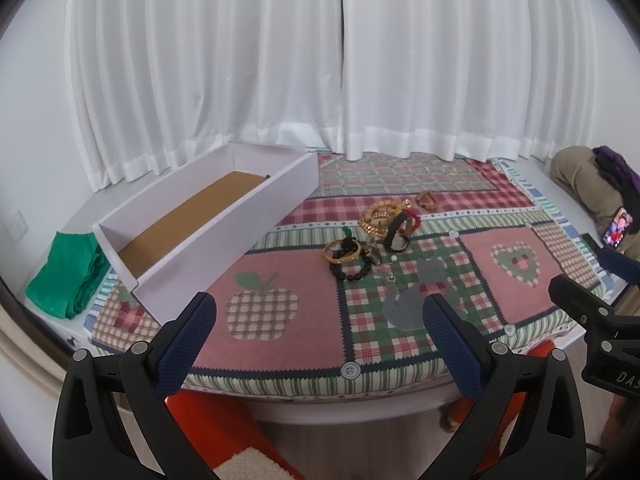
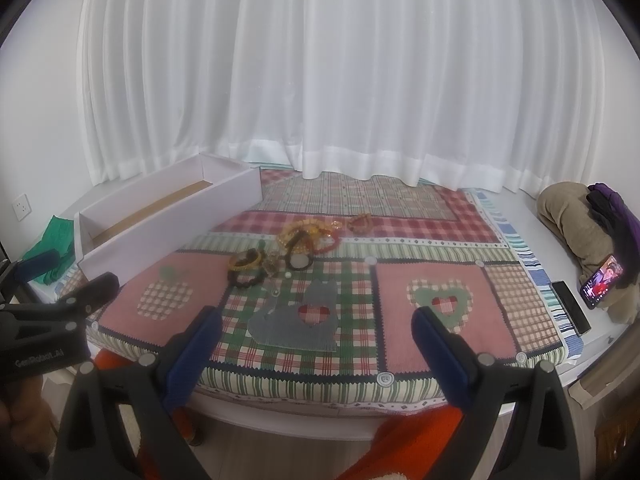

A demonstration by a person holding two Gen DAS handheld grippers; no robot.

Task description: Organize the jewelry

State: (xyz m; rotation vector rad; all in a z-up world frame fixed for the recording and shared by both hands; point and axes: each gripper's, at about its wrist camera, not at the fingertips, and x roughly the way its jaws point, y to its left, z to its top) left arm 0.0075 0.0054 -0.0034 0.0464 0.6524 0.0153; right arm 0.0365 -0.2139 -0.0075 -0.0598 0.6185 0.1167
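White pleated curtains (image 1: 344,60) fill the back of the scene, and below them a patchwork quilted cloth with an apple, a grey cat and a heart sewn on (image 2: 436,240) covers the white surface (image 2: 568,216). Next in size, a long white open-topped box with a brown cardboard floor (image 1: 224,216) sits on the left side, angled toward the far corner, and its inside shows bare. Just beside its near left end lies a folded green cloth (image 1: 68,276).

Both tools hover over the near edge. The left tongs (image 1: 320,312) stand wide apart with nothing between them; the right tongs (image 2: 316,324) gape the same way, also empty.

Now the prize: a tangled heap of jewelry (image 1: 376,236) lies mid-cloth, to the right of the box and apart from it. A gold bangle (image 1: 342,251) overlaps a black beaded bracelet (image 1: 352,272), and a black band (image 1: 394,236) leans against gold chains and red beads.

Here is where trouble likely brews. The pieces overlap, so a pinch on one probably drags a neighbour along, and that passenger could drop short of the box. The bangle looks smooth and rigid; it may squirt out of the padded tips. Thin chains lie flat on soft quilting, so the tips may well snag fabric instead. A small white bead (image 1: 393,258) sits loose near the heap and could roll off if nudged. A lit phone (image 2: 604,280) leans at the far right, well clear.
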